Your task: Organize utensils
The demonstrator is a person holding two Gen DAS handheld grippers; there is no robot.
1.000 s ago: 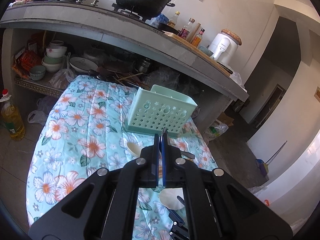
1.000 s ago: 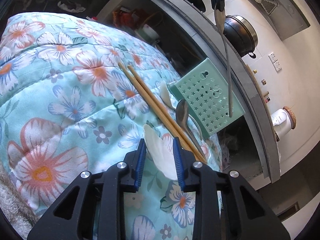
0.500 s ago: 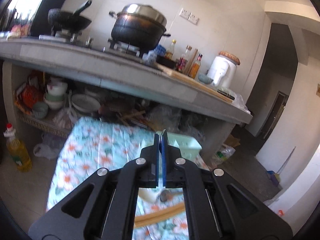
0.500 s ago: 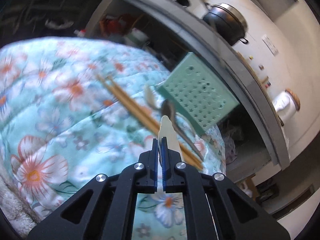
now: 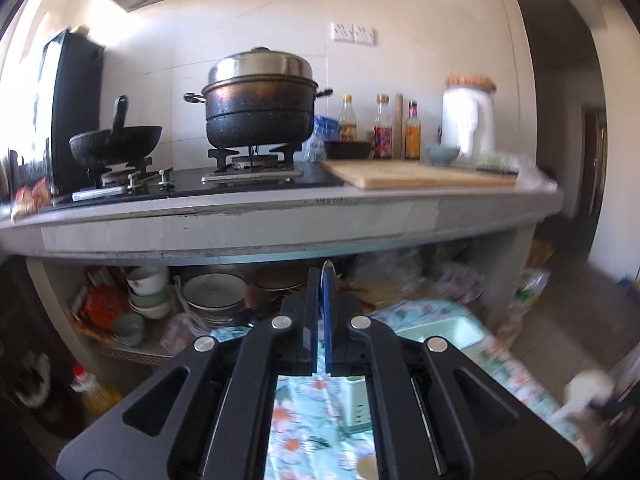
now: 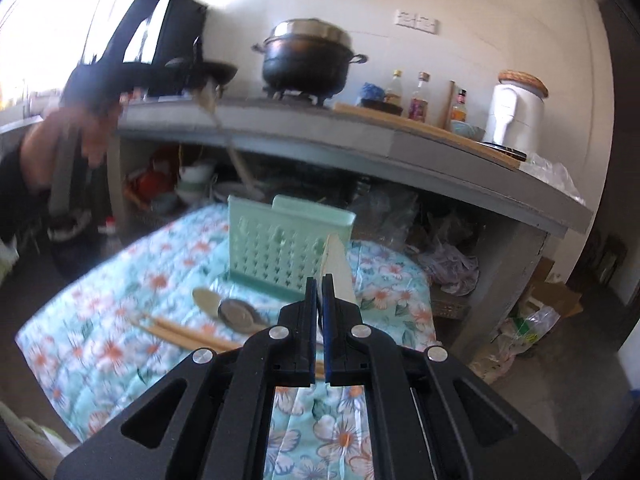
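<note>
My left gripper (image 5: pixel 321 280) is shut on a long metal spoon, whose thin tip (image 5: pixel 327 267) pokes up past the pads. In the right wrist view this spoon (image 6: pixel 224 132) hangs down, blurred, from the left gripper (image 6: pixel 204 80) at upper left. My right gripper (image 6: pixel 320 284) is shut on a white spoon (image 6: pixel 338 264), held in the air in front of the green perforated basket (image 6: pixel 280 248). The basket stands on the floral cloth (image 6: pixel 120 280). A pair of chopsticks (image 6: pixel 180 330), a metal spoon (image 6: pixel 236 314) and a pale spoon (image 6: pixel 206 298) lie on the cloth before it.
A grey counter (image 5: pixel 280 228) runs behind, with a large pot (image 5: pixel 260 108), a wok (image 5: pixel 116 144), bottles and a cutting board (image 5: pixel 420 178). Bowls and plates (image 5: pixel 212 292) fill the shelf below. An oil bottle (image 5: pixel 90 392) and plastic bags (image 6: pixel 520 332) sit on the floor.
The right gripper closed on the white spoon and lifted it off the cloth. Both grippers rose and rolled upright. The left one kept its hold on the metal spoon.
</note>
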